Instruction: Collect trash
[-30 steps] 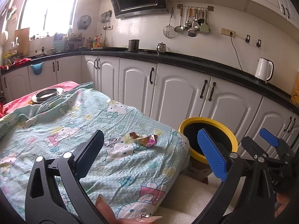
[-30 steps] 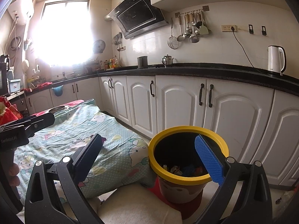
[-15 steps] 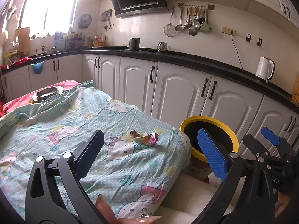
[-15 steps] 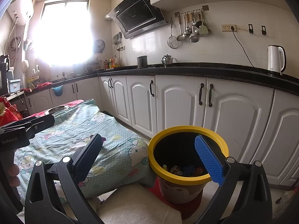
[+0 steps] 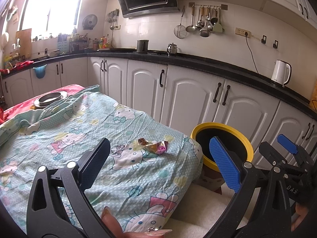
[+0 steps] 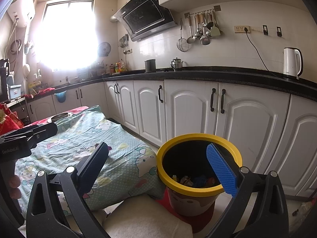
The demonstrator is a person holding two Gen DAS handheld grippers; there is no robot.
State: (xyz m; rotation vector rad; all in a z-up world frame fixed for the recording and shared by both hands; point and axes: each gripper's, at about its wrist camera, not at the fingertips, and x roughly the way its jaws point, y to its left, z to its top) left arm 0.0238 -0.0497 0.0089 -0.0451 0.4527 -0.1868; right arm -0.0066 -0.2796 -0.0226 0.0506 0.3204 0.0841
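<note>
A crumpled shiny wrapper (image 5: 153,145) lies on the Hello Kitty sheet (image 5: 79,138) near its right edge. My left gripper (image 5: 160,160) is open and empty, a short way in front of the wrapper. A yellow-rimmed bin (image 5: 223,144) stands on the floor to the right of the sheet. In the right wrist view the bin (image 6: 198,186) holds several bits of trash, and my right gripper (image 6: 158,164) is open and empty above its near rim. The right gripper also shows at the right edge of the left wrist view (image 5: 285,154).
White kitchen cabinets (image 5: 188,99) under a black counter run behind the bin. A white kettle (image 5: 280,75) stands on the counter. A metal bowl (image 5: 50,98) sits at the far end of the sheet. A pale cushion (image 6: 146,216) lies below the grippers.
Almost nothing has changed; the left wrist view has shifted very slightly. Both grippers stay open and the wrapper has not moved.
</note>
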